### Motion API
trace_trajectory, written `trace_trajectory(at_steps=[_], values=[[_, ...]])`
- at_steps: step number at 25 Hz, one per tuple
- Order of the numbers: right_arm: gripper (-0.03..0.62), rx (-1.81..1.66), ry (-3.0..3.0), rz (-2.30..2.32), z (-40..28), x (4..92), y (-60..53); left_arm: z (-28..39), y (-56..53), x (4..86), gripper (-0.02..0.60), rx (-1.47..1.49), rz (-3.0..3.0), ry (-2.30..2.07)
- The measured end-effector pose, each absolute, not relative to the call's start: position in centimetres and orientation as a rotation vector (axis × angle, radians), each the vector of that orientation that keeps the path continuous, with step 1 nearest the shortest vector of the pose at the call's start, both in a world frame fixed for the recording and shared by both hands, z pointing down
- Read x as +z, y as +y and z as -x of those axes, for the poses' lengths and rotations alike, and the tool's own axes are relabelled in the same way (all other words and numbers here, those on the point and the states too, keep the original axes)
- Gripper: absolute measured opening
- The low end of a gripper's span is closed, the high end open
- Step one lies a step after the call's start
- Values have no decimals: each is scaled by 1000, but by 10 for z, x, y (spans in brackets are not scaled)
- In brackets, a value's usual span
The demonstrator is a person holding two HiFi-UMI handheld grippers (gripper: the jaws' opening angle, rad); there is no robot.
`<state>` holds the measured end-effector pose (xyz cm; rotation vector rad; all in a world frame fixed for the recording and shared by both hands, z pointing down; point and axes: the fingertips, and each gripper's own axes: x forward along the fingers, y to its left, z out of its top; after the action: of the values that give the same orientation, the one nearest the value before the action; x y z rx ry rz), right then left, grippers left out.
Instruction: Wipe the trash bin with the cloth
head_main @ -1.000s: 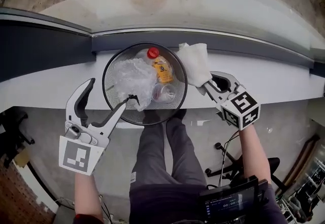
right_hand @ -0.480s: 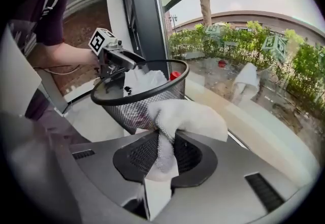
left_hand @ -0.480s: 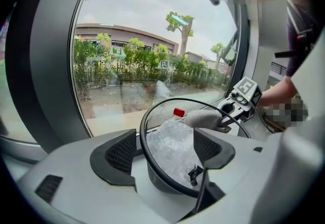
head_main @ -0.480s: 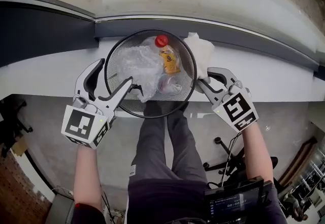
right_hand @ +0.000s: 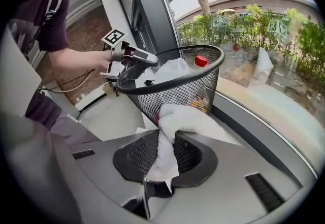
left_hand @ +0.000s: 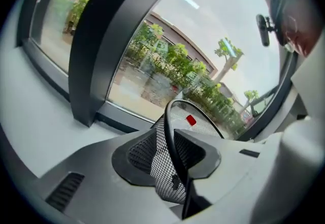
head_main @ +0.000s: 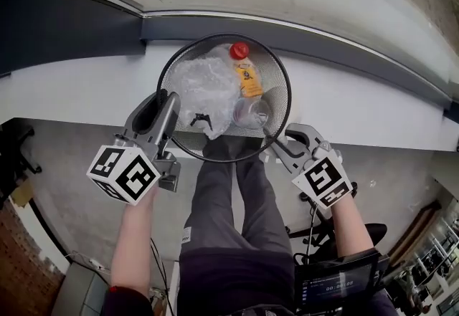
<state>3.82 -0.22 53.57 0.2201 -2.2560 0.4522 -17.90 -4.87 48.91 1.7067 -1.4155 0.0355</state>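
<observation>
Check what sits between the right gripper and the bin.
The cloth. It is pinched in the right gripper's jaws and bunches up to the bin's mesh wall. The right gripper view shows this. Whether the cloth actually presses on the mesh is unclear.

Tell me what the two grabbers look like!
The left gripper and right gripper are both grey plastic, each with two long curved jaws. At the back, the left cube and right cube are white with black square markers on their faces. The person holding them wears a dark short sleeve.
</observation>
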Motion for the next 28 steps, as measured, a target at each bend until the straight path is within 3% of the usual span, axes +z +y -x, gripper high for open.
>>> trace_trajectory(at_steps=[2, 7, 13, 19, 23, 27, 28], values=[[75, 431, -2262, -233, -40, 531, -1, 177, -41, 486, 80, -37, -1627, -1438], [75, 496, -2320, -355, -52, 512, -23, 167, -22, 492, 83, -21, -1547, -1443], [75, 326, -2304, -417, -60, 505, -71, 142, -12, 491, 127, 42, -1579, -1374], [75, 397, -2288, -529, -69, 503, -98, 125, 5, 485, 167, 94, -1690, -1258], [75, 369, -2274, -492, -67, 508, -93, 169, -21, 470, 285, 308, -1887, -1470], [75, 426, -2252, -478, -74, 518, -88, 159, -50, 477, 279, 436, -2010, -1359], [75, 429, -2246, -462, -73, 521, -85, 154, -53, 479, 230, 454, -2025, -1327]])
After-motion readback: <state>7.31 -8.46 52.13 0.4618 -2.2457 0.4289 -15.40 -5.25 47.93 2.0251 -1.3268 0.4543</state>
